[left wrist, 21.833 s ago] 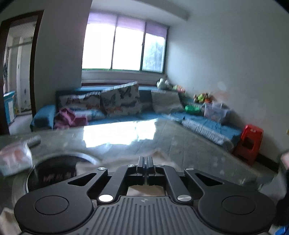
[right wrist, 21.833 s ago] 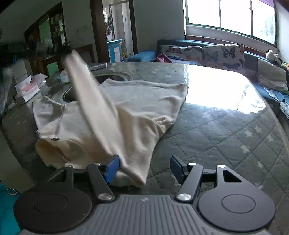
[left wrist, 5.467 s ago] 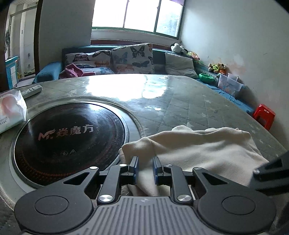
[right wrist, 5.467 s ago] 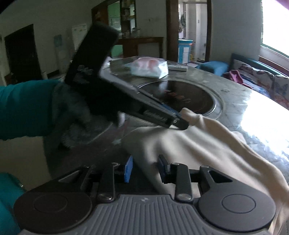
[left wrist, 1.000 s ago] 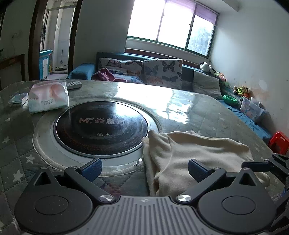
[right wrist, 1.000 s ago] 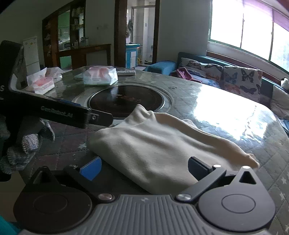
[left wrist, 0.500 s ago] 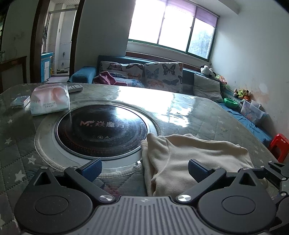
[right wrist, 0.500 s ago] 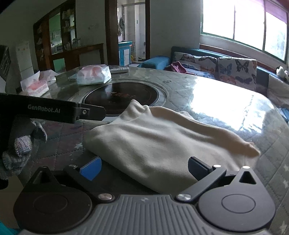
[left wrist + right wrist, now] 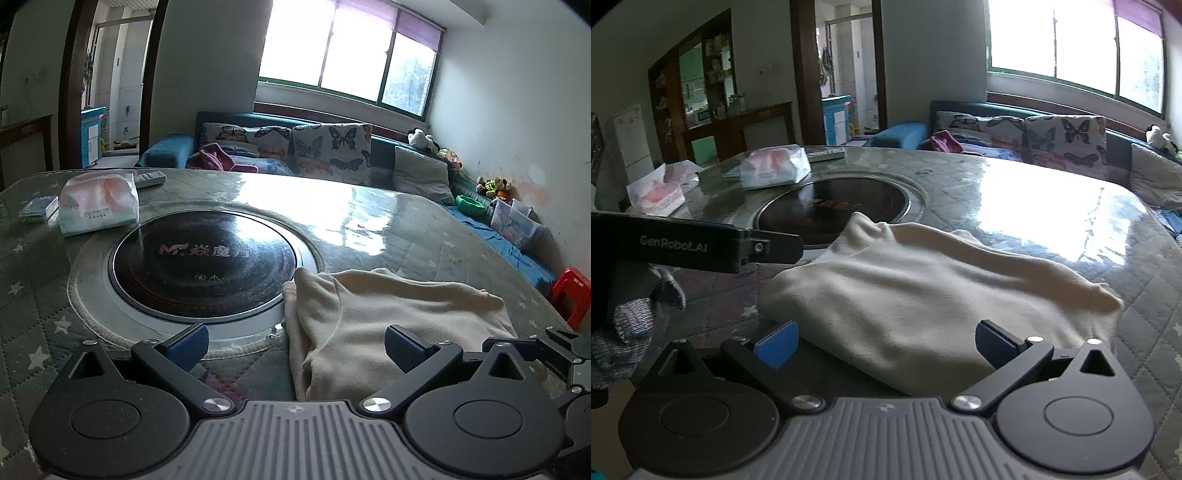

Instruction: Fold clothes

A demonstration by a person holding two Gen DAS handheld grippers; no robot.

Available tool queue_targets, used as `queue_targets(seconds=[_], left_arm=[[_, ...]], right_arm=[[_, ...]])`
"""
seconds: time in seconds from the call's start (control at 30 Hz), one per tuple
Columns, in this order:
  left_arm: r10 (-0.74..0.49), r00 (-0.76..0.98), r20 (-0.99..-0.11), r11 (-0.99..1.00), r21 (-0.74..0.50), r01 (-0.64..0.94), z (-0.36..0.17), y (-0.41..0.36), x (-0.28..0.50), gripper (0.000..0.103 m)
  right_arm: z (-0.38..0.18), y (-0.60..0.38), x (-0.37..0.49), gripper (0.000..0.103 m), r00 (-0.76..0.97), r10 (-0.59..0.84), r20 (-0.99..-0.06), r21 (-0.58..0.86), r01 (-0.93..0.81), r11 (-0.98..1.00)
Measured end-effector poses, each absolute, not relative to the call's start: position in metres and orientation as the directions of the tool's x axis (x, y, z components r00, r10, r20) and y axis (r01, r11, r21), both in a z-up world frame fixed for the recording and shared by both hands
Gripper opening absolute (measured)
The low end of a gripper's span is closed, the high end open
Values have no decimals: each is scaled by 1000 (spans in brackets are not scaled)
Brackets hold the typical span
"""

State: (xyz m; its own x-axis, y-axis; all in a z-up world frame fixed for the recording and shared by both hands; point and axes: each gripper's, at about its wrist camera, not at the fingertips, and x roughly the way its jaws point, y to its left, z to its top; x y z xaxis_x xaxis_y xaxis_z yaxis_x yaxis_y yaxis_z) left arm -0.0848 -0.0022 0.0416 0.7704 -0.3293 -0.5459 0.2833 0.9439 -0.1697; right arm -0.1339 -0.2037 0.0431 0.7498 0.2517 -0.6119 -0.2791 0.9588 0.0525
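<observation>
The cream garment (image 9: 923, 295) lies on the table (image 9: 1071, 206) as a compact folded bundle, one corner touching the rim of the round cooktop (image 9: 203, 258). The left gripper (image 9: 295, 347) and right gripper (image 9: 882, 343) both hover near it, jaws wide and empty. The fold looks complete, or awaits one more halving.

A home living room. A sofa (image 9: 369, 125) with butterfly cushions (image 9: 330, 153) sits under the window (image 9: 351, 55). Soft toys (image 9: 421, 138) line its back.
</observation>
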Motion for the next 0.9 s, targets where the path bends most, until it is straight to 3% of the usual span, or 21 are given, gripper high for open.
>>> queue_targets(seconds=[0.9], left_arm=[[-308, 749, -586, 950, -154, 271, 38, -3, -70, 103]], right_arm=[[42, -197, -123, 103, 718, 291, -632, 52, -335, 941]])
